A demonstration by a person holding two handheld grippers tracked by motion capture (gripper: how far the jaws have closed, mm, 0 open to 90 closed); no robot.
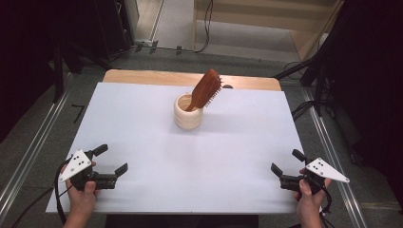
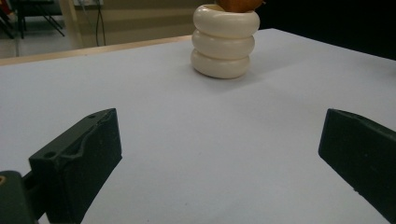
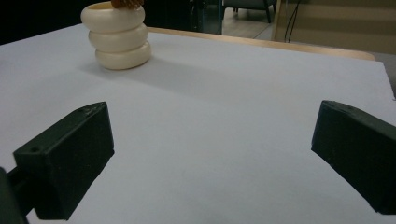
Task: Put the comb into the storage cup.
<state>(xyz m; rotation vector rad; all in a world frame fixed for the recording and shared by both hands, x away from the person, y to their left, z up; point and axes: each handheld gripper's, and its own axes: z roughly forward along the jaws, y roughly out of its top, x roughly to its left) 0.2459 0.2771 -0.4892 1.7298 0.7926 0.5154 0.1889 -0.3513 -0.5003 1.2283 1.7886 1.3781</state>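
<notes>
Approach step, no contact yet. Left tongs point(image 1: 113, 160) and right tongs point(image 1: 287, 162) rest at the lower corners of the frame, jaws apart and empty. The hairbrush point(image 1: 205, 89) stands tilted in the cream cup point(image 1: 188, 114) at upper centre of the bench point(image 1: 142, 123). Next move probably calls for a reach toward the brush head.

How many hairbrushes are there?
1. A wooden hairbrush stands handle-down in the cream ribbed cup at the table's middle, leaning right. Anything else inside the cup would be hidden.
</notes>
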